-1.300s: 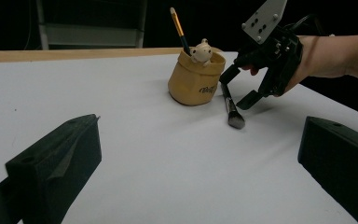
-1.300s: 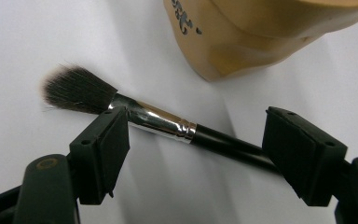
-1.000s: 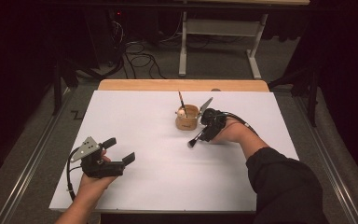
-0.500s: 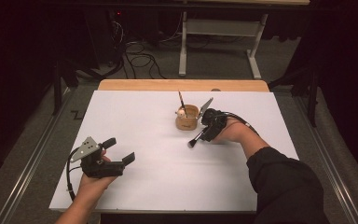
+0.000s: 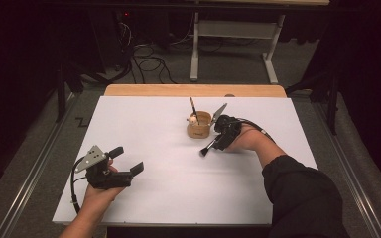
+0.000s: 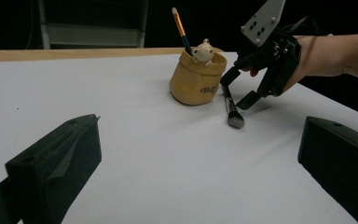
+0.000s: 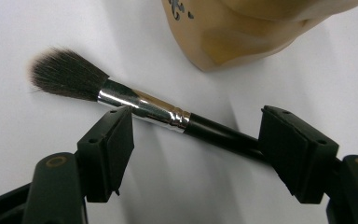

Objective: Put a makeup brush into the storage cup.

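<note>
Left gripper (image 5: 127, 159): jaws apart, empty, resting on the table (image 5: 144, 124).
Holder (image 5: 199, 125): tan cup at mid-table, one brush (image 5: 193, 109) already upright inside.
Makeup brush (image 7: 121, 95): lying flat just beside the holder.
Right gripper (image 7: 196, 154): jaws spread, straddling the brush, pads not pressing.
Left to do: likely grasp, lift, drop in.

makeup brush (image 7: 142, 108): black handle, silver ferrule, dark grey-brown bristles
holder pot (image 5: 199, 125): tan, dark script logo
figurine (image 6: 202, 50): cream
second brush (image 6: 181, 29): black, orange-gold band
table sheet (image 5: 158, 188): white
gripper jaws: black
</note>
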`<state>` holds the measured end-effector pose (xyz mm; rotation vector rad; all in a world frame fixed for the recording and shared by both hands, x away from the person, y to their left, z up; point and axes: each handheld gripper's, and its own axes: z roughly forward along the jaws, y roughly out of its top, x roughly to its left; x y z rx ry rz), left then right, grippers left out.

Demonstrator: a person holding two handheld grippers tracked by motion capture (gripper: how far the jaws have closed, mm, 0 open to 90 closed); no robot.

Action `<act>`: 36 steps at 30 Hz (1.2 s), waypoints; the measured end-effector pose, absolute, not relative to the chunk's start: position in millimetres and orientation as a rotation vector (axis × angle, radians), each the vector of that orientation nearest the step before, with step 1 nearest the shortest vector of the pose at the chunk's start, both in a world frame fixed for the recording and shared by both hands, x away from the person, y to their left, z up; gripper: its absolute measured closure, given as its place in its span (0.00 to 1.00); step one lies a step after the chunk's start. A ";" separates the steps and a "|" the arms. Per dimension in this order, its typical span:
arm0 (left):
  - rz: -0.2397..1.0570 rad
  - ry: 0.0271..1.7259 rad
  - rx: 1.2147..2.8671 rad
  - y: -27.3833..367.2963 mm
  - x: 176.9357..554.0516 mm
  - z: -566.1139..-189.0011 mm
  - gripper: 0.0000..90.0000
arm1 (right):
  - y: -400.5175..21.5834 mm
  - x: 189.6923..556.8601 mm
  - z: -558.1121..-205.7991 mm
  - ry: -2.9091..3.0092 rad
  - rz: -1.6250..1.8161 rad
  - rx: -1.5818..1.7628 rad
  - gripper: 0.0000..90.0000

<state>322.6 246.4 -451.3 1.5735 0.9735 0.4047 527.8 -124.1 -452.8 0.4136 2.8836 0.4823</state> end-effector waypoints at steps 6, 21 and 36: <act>0.404 0.978 1.572 247.0 322.5 -451.4 0.00 | -124.3 528.2 -452.9 2.884 0.483 0.405 0.30; 0.402 0.979 1.569 247.7 322.5 -451.5 0.00 | -123.3 528.0 -455.2 2.927 0.474 0.380 0.43; 0.402 0.977 1.568 247.9 321.8 -450.8 0.00 | -129.2 527.0 -450.5 2.938 0.431 0.389 0.66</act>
